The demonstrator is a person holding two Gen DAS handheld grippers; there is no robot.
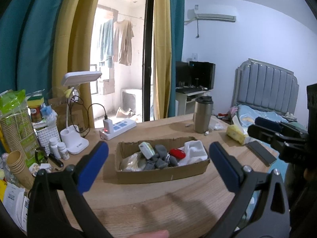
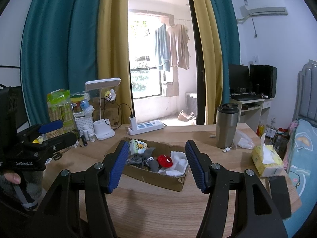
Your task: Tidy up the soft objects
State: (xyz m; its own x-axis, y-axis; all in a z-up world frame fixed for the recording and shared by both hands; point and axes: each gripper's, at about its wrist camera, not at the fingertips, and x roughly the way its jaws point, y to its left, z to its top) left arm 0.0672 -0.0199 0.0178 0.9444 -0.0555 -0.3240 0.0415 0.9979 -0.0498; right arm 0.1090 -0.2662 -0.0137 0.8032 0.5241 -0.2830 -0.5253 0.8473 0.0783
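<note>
1. On the wooden tabletop (image 1: pixel 158 202), left wrist view: a shallow cardboard box (image 1: pixel 162 173) sits mid-surface. It holds grey socks (image 1: pixel 161 159), a red plush toy (image 1: pixel 177 153), a white cloth (image 1: pixel 195 151) and a small tissue pack (image 1: pixel 146 148).
2. Left tool (image 1: pixel 158 164) stands wide open with nothing between its blue pads, short of the box.
3. Right tool (image 1: pixel 277 130) shows at the right edge, above a dark phone (image 1: pixel 261 154).
4. Right wrist view: right tool (image 2: pixel 156 167) is parted wide and empty, its tips framing the box (image 2: pixel 158 180).
5. Same view: the red toy (image 2: pixel 165 160) lies between the socks (image 2: pixel 150 158) and the cloth (image 2: pixel 178 163).
6. A steel tumbler (image 2: pixel 225 127) and a yellow tissue box (image 2: pixel 267 160) stand to the right.
</note>
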